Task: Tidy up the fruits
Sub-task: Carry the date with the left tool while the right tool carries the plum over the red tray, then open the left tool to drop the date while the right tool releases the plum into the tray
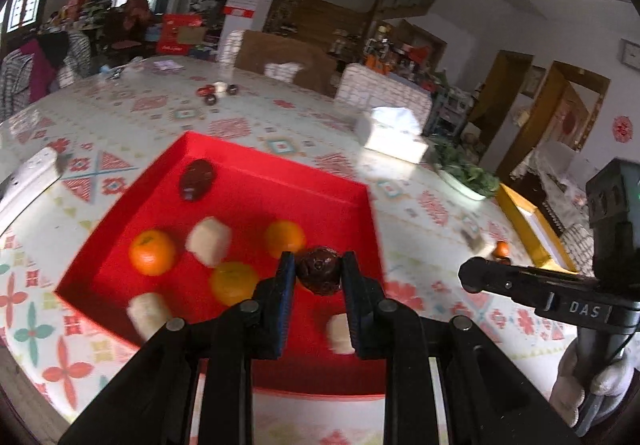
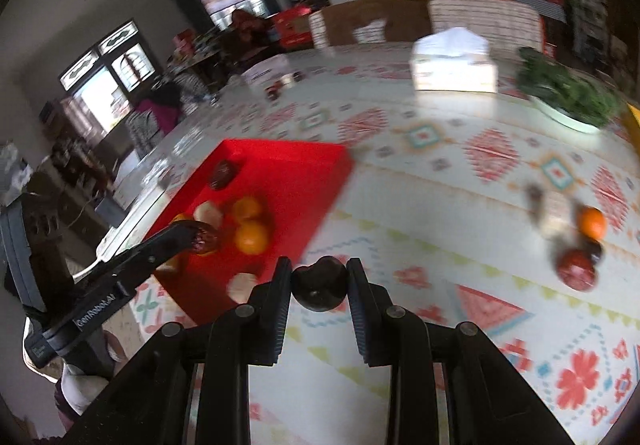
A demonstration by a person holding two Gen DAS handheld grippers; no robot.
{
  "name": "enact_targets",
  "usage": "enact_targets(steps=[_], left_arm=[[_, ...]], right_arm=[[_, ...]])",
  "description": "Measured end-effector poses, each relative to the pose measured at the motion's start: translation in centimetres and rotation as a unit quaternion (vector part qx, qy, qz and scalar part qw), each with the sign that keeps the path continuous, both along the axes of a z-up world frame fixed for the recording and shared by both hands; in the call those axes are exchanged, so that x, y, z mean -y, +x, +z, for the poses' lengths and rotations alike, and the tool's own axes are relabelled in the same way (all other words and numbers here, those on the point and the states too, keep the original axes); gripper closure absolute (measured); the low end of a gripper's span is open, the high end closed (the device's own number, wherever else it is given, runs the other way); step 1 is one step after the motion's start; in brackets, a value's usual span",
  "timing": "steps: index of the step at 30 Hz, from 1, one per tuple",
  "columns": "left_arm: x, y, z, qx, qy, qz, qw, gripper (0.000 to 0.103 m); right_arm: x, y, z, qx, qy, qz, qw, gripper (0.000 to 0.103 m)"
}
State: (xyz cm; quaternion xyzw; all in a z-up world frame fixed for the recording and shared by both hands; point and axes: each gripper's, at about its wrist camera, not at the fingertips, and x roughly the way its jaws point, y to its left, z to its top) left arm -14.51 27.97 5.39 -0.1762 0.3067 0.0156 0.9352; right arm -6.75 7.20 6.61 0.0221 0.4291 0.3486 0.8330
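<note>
A red tray (image 1: 280, 173) lies on the patterned table and holds three oranges (image 1: 152, 252), several pale pieces (image 1: 209, 240) and a dark red date (image 1: 196, 179). My left gripper (image 1: 319, 272) is shut on a dark red date (image 1: 320, 269) above the tray's right part. My right gripper (image 2: 319, 281) is shut on a dark glossy fruit (image 2: 319, 283) above the table, just right of the tray (image 2: 304, 165). Loose fruit lies to the right: an orange (image 2: 593, 221), a red date (image 2: 576, 265) and blurred pieces.
A white tissue box (image 2: 454, 63) and a plate of greens (image 2: 568, 93) stand at the far side. A yellow box (image 1: 532, 229) is at the right. A white object (image 1: 28, 181) lies left of the tray. Small fruits (image 1: 216, 91) lie far back.
</note>
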Motion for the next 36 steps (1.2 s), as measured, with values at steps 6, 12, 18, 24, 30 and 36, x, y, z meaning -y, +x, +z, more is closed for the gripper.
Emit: enact_targets(steps=[6, 12, 18, 24, 30, 36], left_arm=[[-1.8, -0.1, -1.1, -0.013, -0.004, 0.012, 0.9998, 0.080], [-1.9, 0.6, -1.7, -0.021, -0.009, 0.002, 0.9997, 0.080], [-1.9, 1.4, -2.4, -0.029, -0.013, -0.007, 0.9995, 0.080], [-2.0, 1.9, -2.6, -0.033, -0.015, -0.010, 0.9993, 0.080], [-1.5, 2.2, -2.6, -0.034, -0.011, -0.014, 0.9993, 0.080], [-1.4, 2.4, -2.6, -0.040, -0.008, -0.005, 0.9992, 0.079]], right_arm=[[-5.3, 1.0, -0.4, -0.001, -0.013, 0.026, 1.000, 0.073], [-8.8, 2.9, -1.4, -0.006, -0.034, 0.032, 0.999, 0.073], [-11.2, 4.6, -3.0, -0.009, -0.060, 0.031, 0.998, 0.073], [-11.8, 5.5, -3.9, -0.016, -0.063, 0.026, 0.998, 0.073], [-11.9, 5.9, -4.0, -0.015, -0.062, 0.025, 0.998, 0.073], [-11.9, 6.3, -4.1, -0.016, -0.056, 0.025, 0.998, 0.073]])
